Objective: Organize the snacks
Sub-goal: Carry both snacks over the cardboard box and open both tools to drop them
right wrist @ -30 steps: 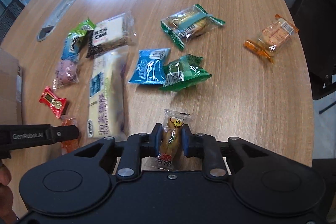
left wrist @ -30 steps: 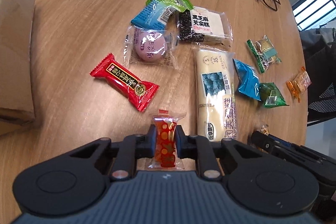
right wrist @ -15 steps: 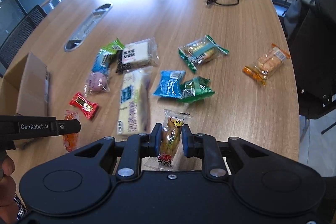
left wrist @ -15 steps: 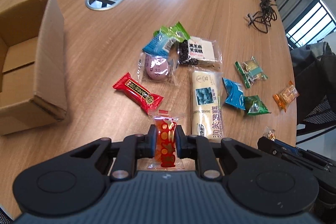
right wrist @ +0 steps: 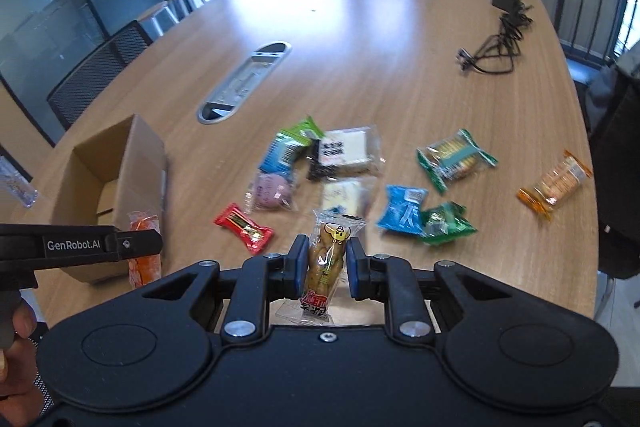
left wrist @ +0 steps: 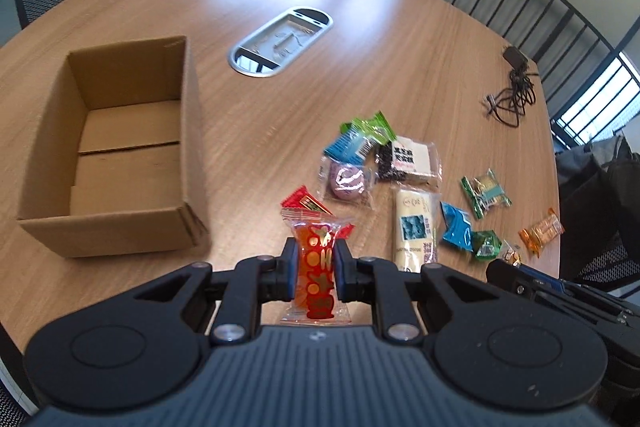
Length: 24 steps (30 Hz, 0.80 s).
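My left gripper is shut on an orange-red patterned snack packet, held above the table. My right gripper is shut on a clear packet with a brown snack. An open cardboard box stands at the left, with nothing visible inside; in the right wrist view the box is partly hidden by the left gripper's body. Several snack packets lie in a loose group on the table: a red candy, a purple round one, a long cream bar, a blue packet.
An orange cracker packet and a green-edged cracker packet lie toward the table's right edge. A metal cable hatch sits mid-table; a black charger cable lies far right. Chairs and a railing surround the table. A hand is at lower left.
Both grippers have risen with their packets, so the table looks farther and more of it shows. The cardboard box has come fully into the left wrist view.
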Tool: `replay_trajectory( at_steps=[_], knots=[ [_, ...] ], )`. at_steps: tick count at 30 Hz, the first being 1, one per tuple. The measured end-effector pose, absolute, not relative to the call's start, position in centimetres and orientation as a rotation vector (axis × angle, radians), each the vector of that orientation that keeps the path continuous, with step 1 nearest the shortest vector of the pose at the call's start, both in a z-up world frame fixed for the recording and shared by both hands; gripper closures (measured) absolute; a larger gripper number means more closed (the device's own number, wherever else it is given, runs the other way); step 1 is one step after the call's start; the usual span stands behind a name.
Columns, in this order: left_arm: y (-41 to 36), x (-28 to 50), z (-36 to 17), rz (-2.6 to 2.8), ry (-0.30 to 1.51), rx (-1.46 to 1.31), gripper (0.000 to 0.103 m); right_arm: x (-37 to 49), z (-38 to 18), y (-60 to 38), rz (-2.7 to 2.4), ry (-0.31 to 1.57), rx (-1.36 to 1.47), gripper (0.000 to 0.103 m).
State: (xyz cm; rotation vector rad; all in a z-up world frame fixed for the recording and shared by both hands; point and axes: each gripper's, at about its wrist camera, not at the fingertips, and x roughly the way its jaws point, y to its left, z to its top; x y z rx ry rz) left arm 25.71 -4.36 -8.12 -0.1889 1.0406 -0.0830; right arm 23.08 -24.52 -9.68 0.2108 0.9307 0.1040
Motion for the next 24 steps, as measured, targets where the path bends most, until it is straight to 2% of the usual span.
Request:
replay_trajectory(
  at_steps=[24],
  knots=[
    [7.7, 24.9, -4.5, 0.137, 0.912, -0.309, 0.086, 26.8, -5.0, -13.0, 0.425, 0.825, 0.129, 0.083]
  ],
)
